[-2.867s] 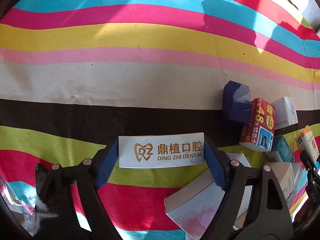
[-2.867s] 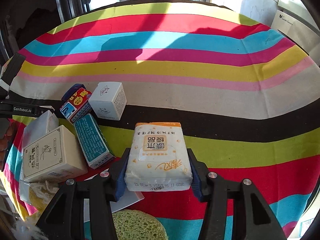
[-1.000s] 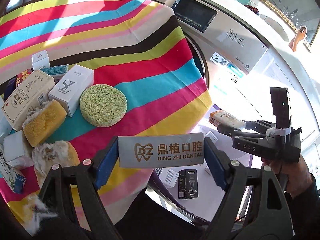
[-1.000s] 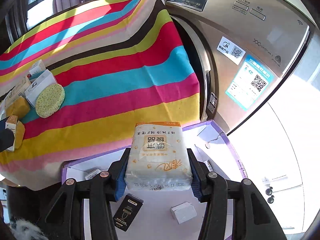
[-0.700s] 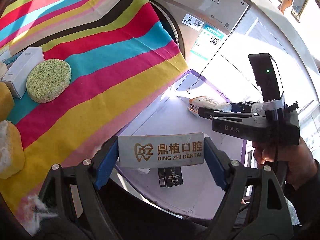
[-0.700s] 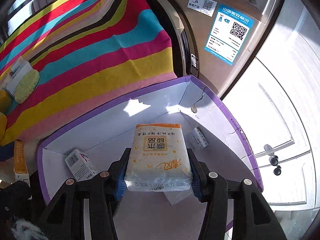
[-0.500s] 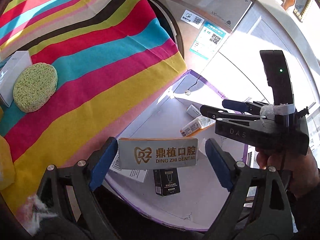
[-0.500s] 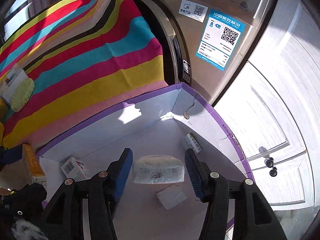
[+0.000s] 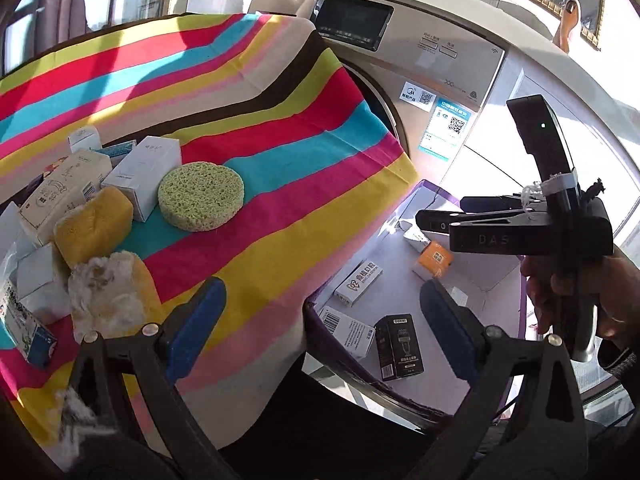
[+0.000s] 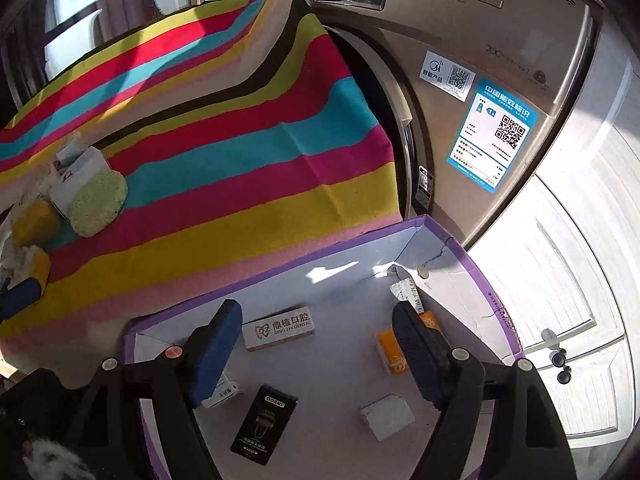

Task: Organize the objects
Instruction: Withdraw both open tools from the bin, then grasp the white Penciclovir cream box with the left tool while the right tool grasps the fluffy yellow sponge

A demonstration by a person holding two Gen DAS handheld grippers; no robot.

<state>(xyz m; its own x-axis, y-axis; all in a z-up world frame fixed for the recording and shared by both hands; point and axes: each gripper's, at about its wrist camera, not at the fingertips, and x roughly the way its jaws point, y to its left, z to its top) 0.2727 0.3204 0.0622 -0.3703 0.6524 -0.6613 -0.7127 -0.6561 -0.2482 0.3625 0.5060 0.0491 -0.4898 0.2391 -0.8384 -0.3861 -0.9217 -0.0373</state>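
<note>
**Grippers empty above the purple box**

Boxes lie scattered on the floor of the purple-rimmed box [image 10: 472,276], which sits low beside the draped desk [image 9: 280,184], presumably so things can be dropped into it from the desk's edge. The right gripper [image 10: 318,354] hangs over it with jaws spread wide and nothing between them. Just ahead of its left finger lies the white dental box [image 10: 280,330], flat and label up; beside its right finger, partly hidden, rests the orange-topped tissue pack [image 10: 390,350]. Nearer than the fingertips lie a black box [image 10: 264,424] and a small white box [image 10: 386,416], apart from each other.

The left gripper [image 9: 320,320] is likewise wide and empty, poised over the desk's near edge and the box's left rim. In its view the right gripper [image 9: 440,216] shows ahead and to the right, over the box.

Up and to the left of the left gripper, the unsorted things crowd together on the striped cloth: a round green sponge [image 9: 200,196], a yellow sponge [image 9: 92,224], a frayed sponge [image 9: 108,288] and several white cartons [image 9: 140,172], touching or overlapping. Judging by this, the sorting is only partly done, and the next move would likely be a reach toward that cluster.
</note>
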